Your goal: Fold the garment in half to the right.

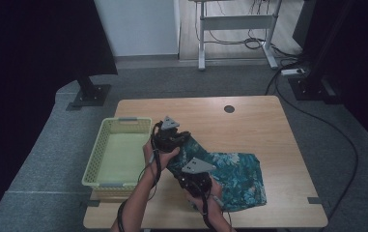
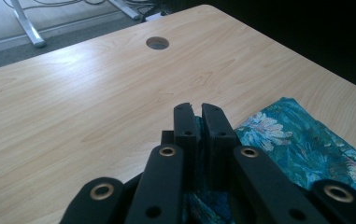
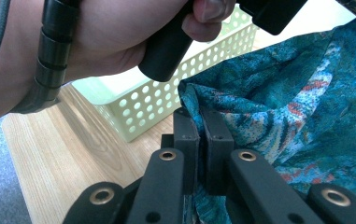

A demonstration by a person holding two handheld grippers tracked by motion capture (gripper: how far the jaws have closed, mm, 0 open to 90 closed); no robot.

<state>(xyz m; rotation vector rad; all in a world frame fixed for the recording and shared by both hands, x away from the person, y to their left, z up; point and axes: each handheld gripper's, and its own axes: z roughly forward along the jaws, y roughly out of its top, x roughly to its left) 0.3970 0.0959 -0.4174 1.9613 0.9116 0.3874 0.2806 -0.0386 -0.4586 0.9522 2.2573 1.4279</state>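
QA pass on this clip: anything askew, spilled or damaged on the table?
Nothing stands out. The teal floral cloth is rumpled only where the left hand-held gripper and right hand-held gripper pinch it. The green basket sits squarely on the table, undamaged.

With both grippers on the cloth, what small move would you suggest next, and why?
Probably lift the cloth a little and carry it left, toward the basket. The left gripper and right gripper both look shut on its edge, most of it lies on the table, and the basket stands just left of the hands.
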